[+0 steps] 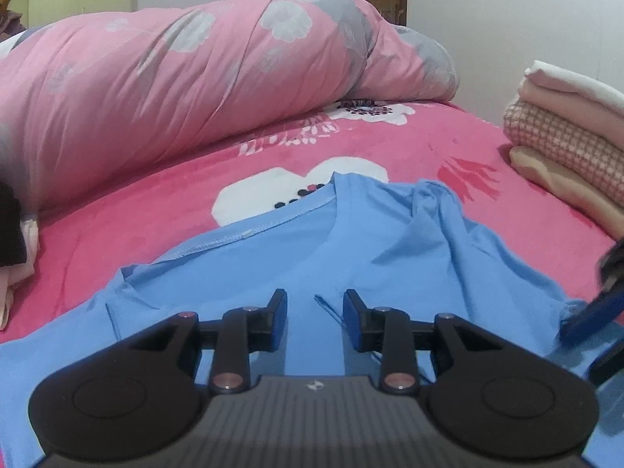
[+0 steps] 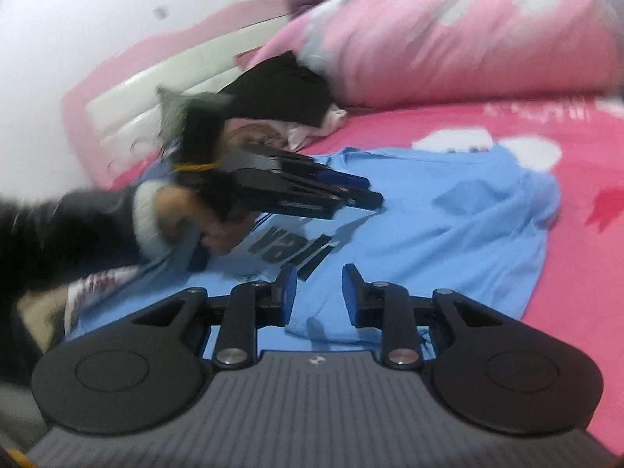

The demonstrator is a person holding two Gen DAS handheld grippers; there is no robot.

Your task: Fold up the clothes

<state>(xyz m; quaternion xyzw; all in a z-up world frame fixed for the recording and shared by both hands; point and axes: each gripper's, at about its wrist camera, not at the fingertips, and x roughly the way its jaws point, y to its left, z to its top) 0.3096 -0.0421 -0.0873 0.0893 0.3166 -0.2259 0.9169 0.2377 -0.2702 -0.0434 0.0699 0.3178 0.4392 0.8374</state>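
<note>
A light blue T-shirt (image 1: 351,241) lies spread on the pink bed blanket (image 1: 429,144), its neckline (image 1: 273,226) toward the far side. My left gripper (image 1: 315,306) hovers low over the shirt's middle, jaws apart with nothing pinched between them. In the right wrist view the shirt (image 2: 448,214) shows a white print with black letters (image 2: 292,245). My right gripper (image 2: 319,286) stands open over the shirt's near edge. The left gripper (image 2: 362,195), held by a hand in a dark sleeve, hangs just above the cloth. The right gripper (image 1: 592,312) is a blur at the edge.
A rolled pink floral duvet (image 1: 195,78) lies along the far side of the bed. A stack of folded clothes (image 1: 565,136) sits at the right. A black garment (image 2: 280,89) and other clothes lie by the white headboard (image 2: 156,89). A person (image 1: 7,0) is at the far left.
</note>
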